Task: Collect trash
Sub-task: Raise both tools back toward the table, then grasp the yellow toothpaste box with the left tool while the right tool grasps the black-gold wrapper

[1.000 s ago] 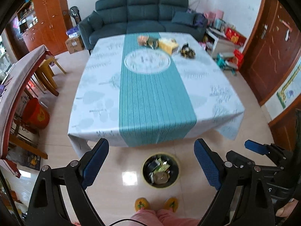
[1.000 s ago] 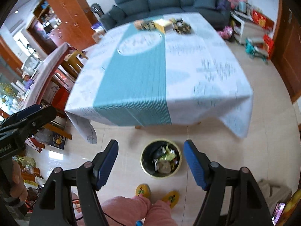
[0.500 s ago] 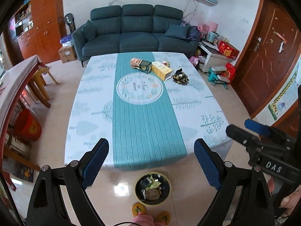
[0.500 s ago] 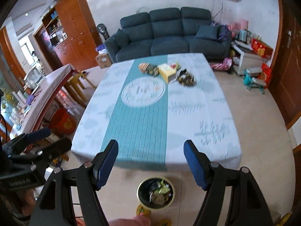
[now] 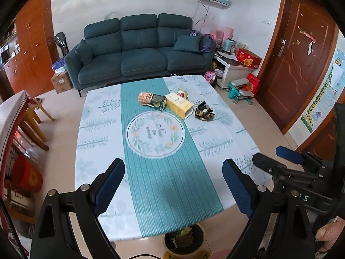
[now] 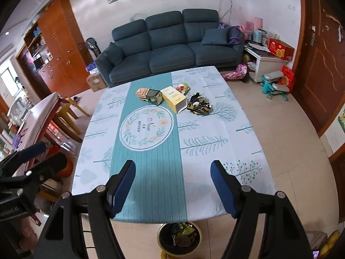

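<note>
Trash lies at the far side of the table (image 5: 101, 129): a dark green and orange carton (image 5: 152, 100) (image 6: 149, 94), a yellow box (image 5: 179, 105) (image 6: 174, 96), a crumpled black and gold wrapper (image 5: 204, 113) (image 6: 199, 105) and a red and green wrapper (image 5: 182, 93) (image 6: 182, 87). A round bin (image 5: 184, 240) (image 6: 180, 237) with trash inside stands on the floor under the near table edge. My left gripper (image 5: 173, 185) and right gripper (image 6: 172, 186) are open and empty above the near edge, far from the trash.
A dark blue sofa (image 5: 138, 49) stands behind the table. Wooden stools (image 5: 36, 116) and a red bucket (image 5: 27, 178) are at the left. A white cabinet (image 5: 234, 70) with boxes and a brown door (image 5: 295, 64) are at the right.
Both grippers have risen and tilted up from looking down at the bin and my feet to looking across the table. Both stay open and empty.
</note>
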The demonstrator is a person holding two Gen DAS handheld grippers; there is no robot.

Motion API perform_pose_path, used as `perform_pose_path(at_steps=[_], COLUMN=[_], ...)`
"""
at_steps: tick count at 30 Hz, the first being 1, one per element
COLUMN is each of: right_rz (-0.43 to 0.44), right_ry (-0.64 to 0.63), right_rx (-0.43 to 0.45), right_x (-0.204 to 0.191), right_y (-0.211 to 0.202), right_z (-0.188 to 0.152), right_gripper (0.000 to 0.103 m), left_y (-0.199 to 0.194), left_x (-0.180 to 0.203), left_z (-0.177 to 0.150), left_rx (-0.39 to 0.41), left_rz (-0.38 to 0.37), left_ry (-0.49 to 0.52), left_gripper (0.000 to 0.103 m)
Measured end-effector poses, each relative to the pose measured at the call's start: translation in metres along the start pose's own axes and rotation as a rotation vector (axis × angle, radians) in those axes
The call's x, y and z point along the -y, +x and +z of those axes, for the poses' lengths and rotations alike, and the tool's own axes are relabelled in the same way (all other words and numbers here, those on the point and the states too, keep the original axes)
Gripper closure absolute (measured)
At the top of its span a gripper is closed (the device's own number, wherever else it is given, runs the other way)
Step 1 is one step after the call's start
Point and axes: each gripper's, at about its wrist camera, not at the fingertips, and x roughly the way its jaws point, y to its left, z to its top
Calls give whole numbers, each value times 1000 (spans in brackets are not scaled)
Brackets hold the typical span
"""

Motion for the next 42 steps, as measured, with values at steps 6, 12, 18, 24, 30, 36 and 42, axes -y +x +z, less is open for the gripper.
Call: perform_pose_path(at_steps=[6, 12, 18, 24, 30, 36, 42], right_rz=[-20, 3, 39, 83, 148, 232, 272], right_ry=[-19, -66, -200, -423, -512, -548, -489], right_rx=[-36, -80, -141, -197, -290, -293, -277], right_x=[9, 34, 60, 72, 75, 80, 103], right_y=[26, 80, 151, 237, 310, 334, 348], right_z=[23, 67, 120, 150, 149, 147, 173], right_gripper=[31, 31, 31, 31, 31, 40, 48], left_y=[31, 80, 156, 236, 300, 340, 383], left_x=[0, 7, 22, 32, 24, 23, 28], left_z=[27, 61, 107, 134, 145, 155, 168], left_rx=[7, -4, -72, -147, -231, -276, -321], left_rz=[-8, 22, 81, 126, 185, 202, 199], left_ry=[-25, -94, -198, -273, -367, -412, -466], left_gripper=[12, 12, 12, 12, 12, 12, 12])
